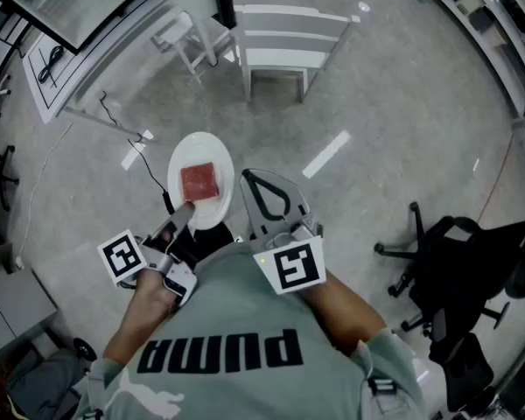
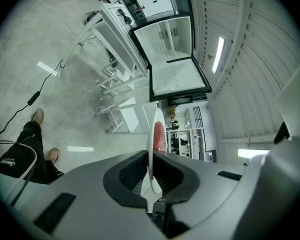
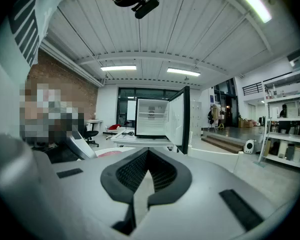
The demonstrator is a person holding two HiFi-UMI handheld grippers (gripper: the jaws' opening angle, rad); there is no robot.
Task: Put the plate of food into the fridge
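Already the plate (image 1: 182, 160) is off any surface and in the air, pinched by its near rim in the left gripper (image 1: 185, 210), whose jaws are drawn narrow onto the thin edge. The fridge (image 3: 151, 116) stands far ahead on a white table (image 3: 135, 137) with its door swung wide, so I judge the pick-up and the door-opening done. What remains is the walk across the floor, the slide onto a shelf, the release, and perhaps shutting the door. The plate is well apart from the fridge and hangs over bare floor in front of the person.

On the left, the plate is round, white and glossy, likely ceramic. It is thin enough to look like a blade where the left gripper view sees it edge-on between the ribbed black pads. The food (image 1: 199, 182) on it is a squarish red block with a matte, meaty face, lying near the middle.

To its right, the right gripper (image 1: 248, 178) has its jaws brought together at the tips with nothing between them. Its shell is smooth grey plastic around mesh-textured pads. The fridge interior is white with plain shelves, framed by a dark door edge. Underfoot is polished grey concrete that throws back the ceiling lights.
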